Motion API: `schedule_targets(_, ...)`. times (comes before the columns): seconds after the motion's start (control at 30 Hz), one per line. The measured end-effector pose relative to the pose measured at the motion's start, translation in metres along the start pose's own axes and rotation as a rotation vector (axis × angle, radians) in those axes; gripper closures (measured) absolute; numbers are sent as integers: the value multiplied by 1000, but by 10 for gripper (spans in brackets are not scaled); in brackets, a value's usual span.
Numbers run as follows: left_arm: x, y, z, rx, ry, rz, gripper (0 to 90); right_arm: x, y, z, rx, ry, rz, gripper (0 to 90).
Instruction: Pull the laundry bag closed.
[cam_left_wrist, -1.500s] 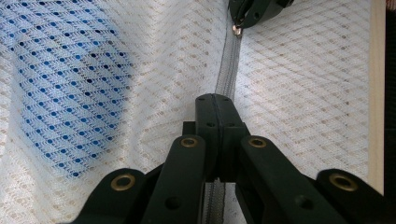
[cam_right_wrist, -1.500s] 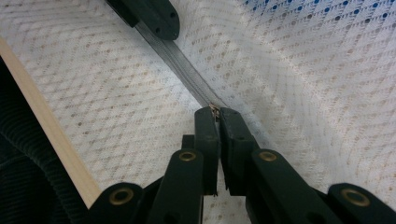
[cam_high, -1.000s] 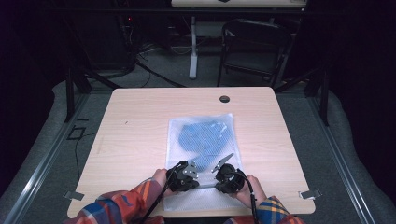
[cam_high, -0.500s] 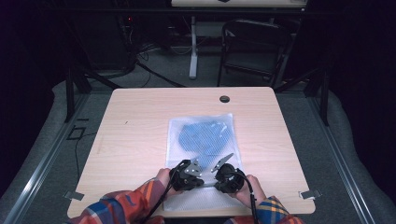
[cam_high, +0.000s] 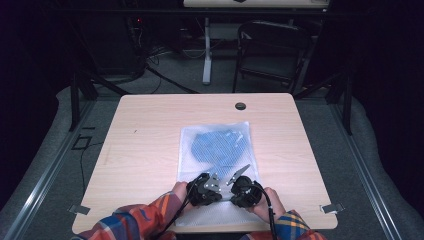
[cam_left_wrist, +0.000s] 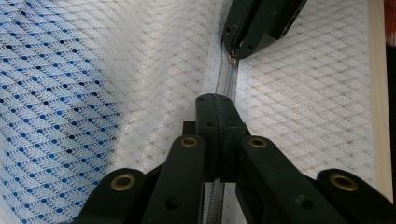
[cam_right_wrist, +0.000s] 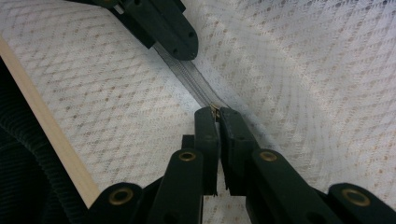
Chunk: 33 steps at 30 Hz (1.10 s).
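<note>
A: Looking at the high view: white mesh bag lies flat on the table, running from centre down to the 6 o'clock edge. Blue cloth sits inside its far half.

B: Claws?

A: Both sit at the bag's near end, side by side, almost touching. Left claw at 7 o'clock of the bag, right claw just beside it at 5 o'clock.

B: State?

A: Left claw has its jaws fully together, pinched on the bag's zipper line. In the left gripper view the zipper track runs out from its tips toward 12 o'clock, blue cloth showing through the mesh at 9 o'clock.

B: Right one?

A: Right claw is closed too, tips clamped on the small metal zipper pull. Thin slit between the jaws farther back, tips meet on the pull. Zipper tape runs from there toward 11 o'clock, up to the left claw.

B: Table edge?

A: Light wooden edge shows at 9 o'clock in the right gripper view, close to the bag's hem.
</note>
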<state>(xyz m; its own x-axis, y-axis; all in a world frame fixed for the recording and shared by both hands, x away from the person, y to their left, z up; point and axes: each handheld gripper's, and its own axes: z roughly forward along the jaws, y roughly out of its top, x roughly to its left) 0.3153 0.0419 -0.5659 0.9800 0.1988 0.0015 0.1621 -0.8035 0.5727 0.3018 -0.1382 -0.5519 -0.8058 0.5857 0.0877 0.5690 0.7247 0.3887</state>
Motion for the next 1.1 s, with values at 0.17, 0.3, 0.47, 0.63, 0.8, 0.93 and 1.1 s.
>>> schedule_targets(0.17, 0, 0, 0, -1, 1, 4, 900, 0, 0, 0, 5, -3, 5, 868)
schedule_targets(0.3, 0, 0, 0, 0, 3, 8, 900, -2, -2, 0, -10, 2, 23, 869)
schedule_targets(0.47, -1, 0, 0, 0, 0, 7, 900, -4, -3, -3, 21, -6, 10, 868)
schedule_targets(0.63, -1, 0, 0, 0, 0, 7, 900, -7, -6, -6, 23, -11, 21, 868)
schedule_targets(0.8, -1, 0, 0, -2, 1, 8, 900, -9, -9, -8, 18, -10, 27, 868)
schedule_targets(0.93, -1, 0, 0, -2, 2, 11, 900, -9, -10, -8, 19, -10, 33, 868)
schedule_targets(1.1, -1, 0, 0, -1, 1, 12, 900, -11, -12, -9, 20, -16, 36, 868)
